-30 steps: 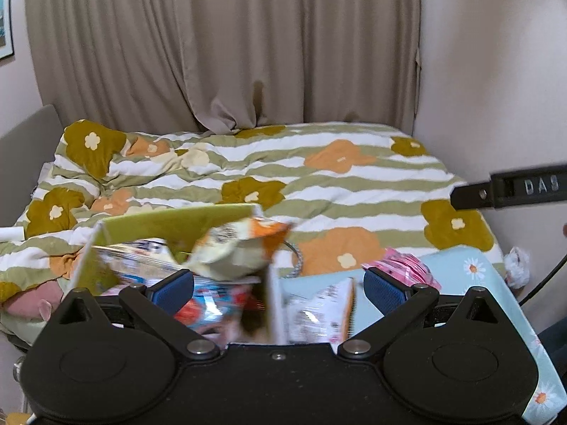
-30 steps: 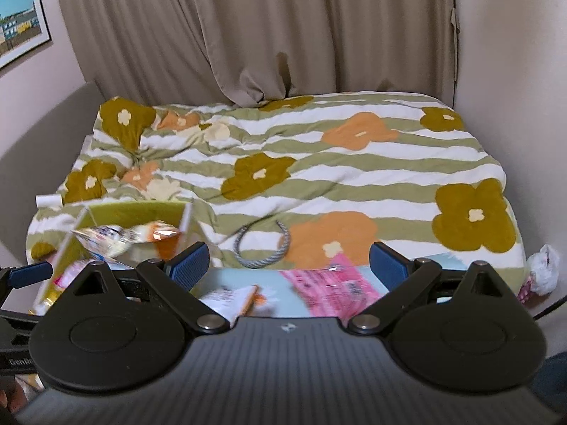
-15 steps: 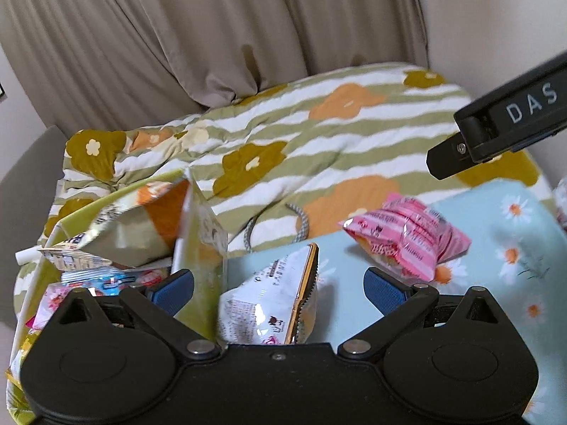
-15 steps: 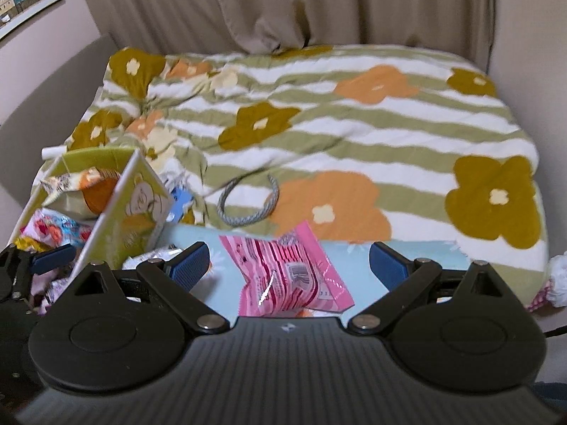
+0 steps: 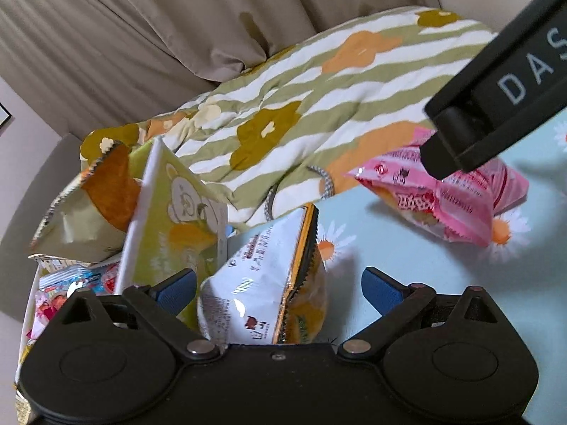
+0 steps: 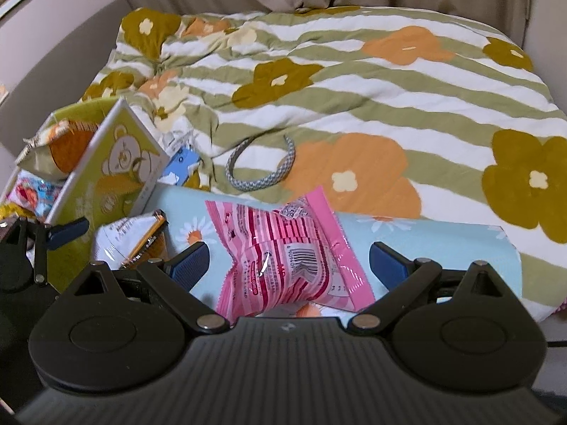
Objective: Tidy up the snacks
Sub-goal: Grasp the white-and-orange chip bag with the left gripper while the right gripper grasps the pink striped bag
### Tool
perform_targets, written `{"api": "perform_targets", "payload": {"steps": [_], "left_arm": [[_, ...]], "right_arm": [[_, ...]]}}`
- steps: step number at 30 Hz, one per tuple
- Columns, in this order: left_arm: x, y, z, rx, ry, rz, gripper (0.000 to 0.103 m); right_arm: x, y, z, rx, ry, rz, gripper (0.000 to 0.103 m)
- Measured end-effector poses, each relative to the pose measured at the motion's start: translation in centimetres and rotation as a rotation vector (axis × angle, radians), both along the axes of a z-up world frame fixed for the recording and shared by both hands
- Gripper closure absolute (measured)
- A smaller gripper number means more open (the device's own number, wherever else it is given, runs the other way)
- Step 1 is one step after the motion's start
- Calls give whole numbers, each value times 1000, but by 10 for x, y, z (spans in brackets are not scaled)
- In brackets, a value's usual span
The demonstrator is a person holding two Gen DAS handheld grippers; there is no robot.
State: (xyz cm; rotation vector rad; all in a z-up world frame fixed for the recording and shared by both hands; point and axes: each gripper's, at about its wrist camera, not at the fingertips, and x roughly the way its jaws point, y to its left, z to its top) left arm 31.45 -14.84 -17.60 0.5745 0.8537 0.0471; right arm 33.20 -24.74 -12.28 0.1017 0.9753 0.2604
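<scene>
A white snack bag [image 5: 262, 283] stands on the light blue daisy cloth [image 5: 407, 248], between the spread fingers of my open left gripper [image 5: 278, 288]. The same white snack bag [image 6: 127, 237] shows left of my right gripper. A pink snack bag [image 6: 283, 248] lies flat on the cloth between the fingers of my open right gripper [image 6: 288, 264]; the pink snack bag [image 5: 443, 202] sits under that gripper's black body [image 5: 496, 88]. Left of the cloth, a green bear-print box [image 5: 170, 219] [image 6: 106, 173] holds several snack packs, an orange-and-green bag [image 5: 88, 205] on top.
A striped flower quilt [image 6: 354, 81] covers the bed behind the cloth. A grey braided headband [image 6: 262, 170] and a small blue packet [image 6: 180, 166] lie on it near the box. Beige curtains [image 5: 177, 35] hang behind. My left gripper [image 6: 35, 248] sits beside the box.
Both grippers have dropped and tilted down toward the cloth. The white bag now sits between the left fingers and the pink bag between the right fingers. Both stay open.
</scene>
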Motion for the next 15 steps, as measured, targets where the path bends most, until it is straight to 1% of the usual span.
{"api": "perform_targets", "payload": {"steps": [1, 8, 10, 12, 14, 15], "left_arm": [[1, -1, -4, 27, -7, 1, 4], [7, -4, -23, 140, 1, -16, 4], [10, 1, -25, 139, 4, -2, 12], [14, 8, -24, 112, 7, 7, 14], [14, 10, -22, 103, 2, 1, 15], [14, 10, -22, 103, 3, -4, 22]], "right_arm": [[2, 2, -2, -9, -3, 6, 0], [14, 19, -19, -78, -16, 56, 0], [18, 25, -24, -106, -17, 74, 0], [20, 28, -29, -123, -17, 92, 0], [22, 30, -33, -129, -11, 101, 0], [23, 31, -35, -130, -9, 104, 0]]}}
